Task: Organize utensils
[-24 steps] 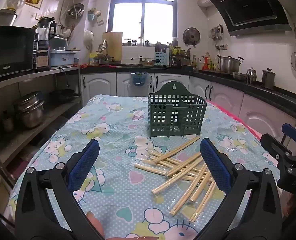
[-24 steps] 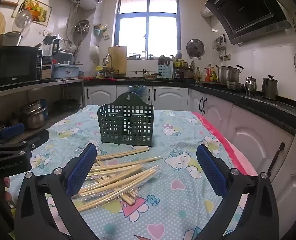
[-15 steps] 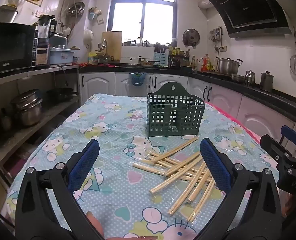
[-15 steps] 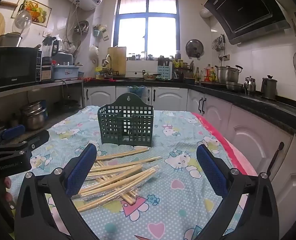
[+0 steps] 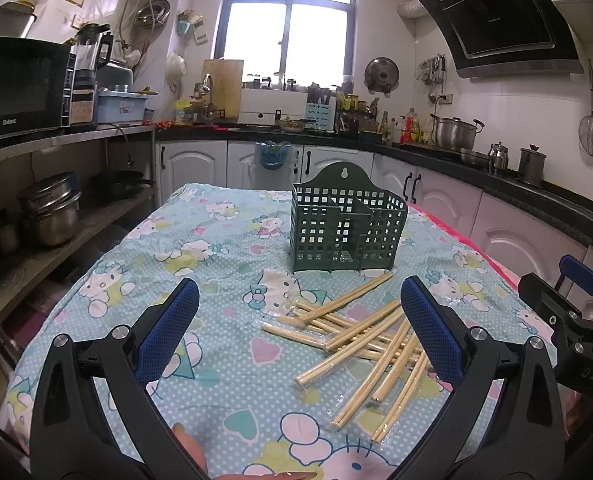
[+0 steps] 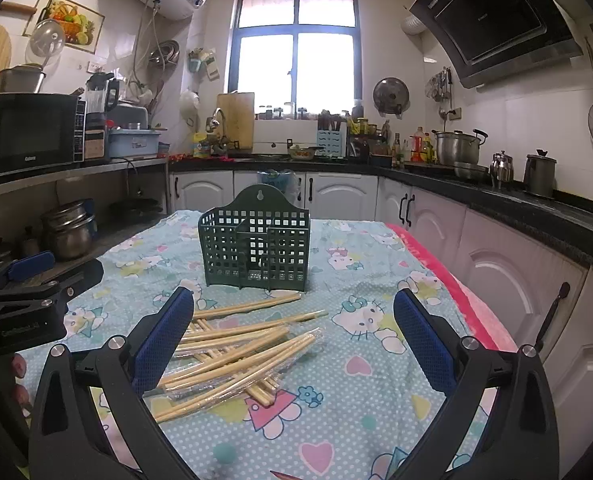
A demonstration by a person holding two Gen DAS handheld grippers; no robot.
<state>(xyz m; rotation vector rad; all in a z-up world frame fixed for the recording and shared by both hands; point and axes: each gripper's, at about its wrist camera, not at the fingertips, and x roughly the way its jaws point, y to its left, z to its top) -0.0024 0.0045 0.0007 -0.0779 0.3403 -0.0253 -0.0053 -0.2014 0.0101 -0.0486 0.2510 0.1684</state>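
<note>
A dark green slotted utensil holder [image 5: 348, 224] [image 6: 256, 244] stands upright near the far middle of the table. In front of it lies a loose pile of wooden chopsticks [image 5: 360, 332] [image 6: 240, 344], some in clear wrappers. My left gripper [image 5: 298, 292] is open, hovering short of the pile, which sits toward its right finger. My right gripper [image 6: 293, 298] is open too, with the pile toward its left finger. Neither gripper has anything between its blue pads [image 5: 168, 328] [image 6: 424, 344].
A cartoon-cat tablecloth [image 5: 216, 248] [image 6: 376, 264] covers the table, with a pink edge on the right. A shelf with metal pots [image 5: 52, 216] runs along the left. White cabinets under a dark counter [image 6: 516, 208] curve round the back and right. A person's fingertip [image 5: 188, 448] shows below.
</note>
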